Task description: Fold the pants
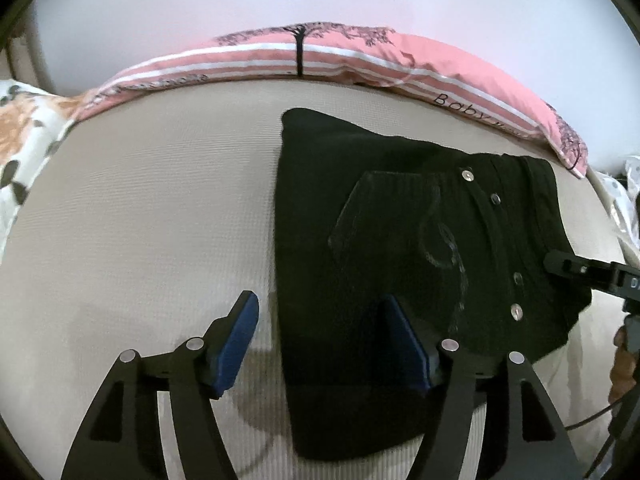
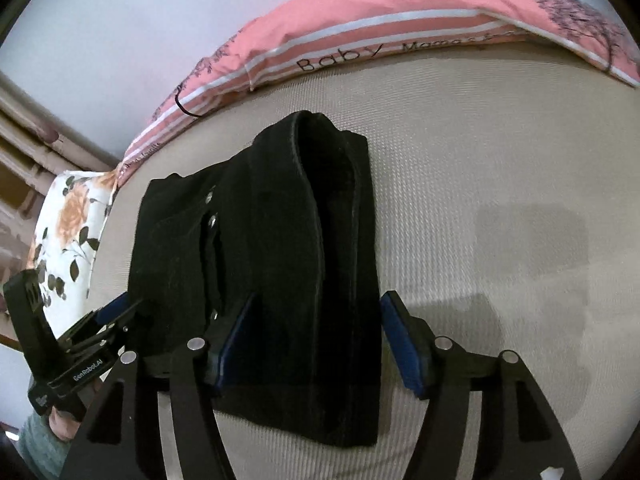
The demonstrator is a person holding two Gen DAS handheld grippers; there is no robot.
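Observation:
Black folded pants (image 1: 380,220) with metal buttons and a back pocket lie flat on the beige bed (image 1: 160,220). My left gripper (image 1: 320,308) stands open over the pants' near left edge, one blue pad above the sheet and the other above the cloth. In the right wrist view the pants (image 2: 280,220) show a thick folded edge. My right gripper (image 2: 320,308) is open astride their near right edge, with neither pad pressing the cloth. The left gripper (image 2: 124,308) also shows at that view's lower left.
A pink striped pillow (image 1: 320,56) lies along the far side of the bed, against a white wall. A floral pillow (image 2: 68,232) sits at the left end. Bare beige sheet (image 2: 500,200) stretches to the right of the pants. A hand shows at the right edge (image 1: 624,360).

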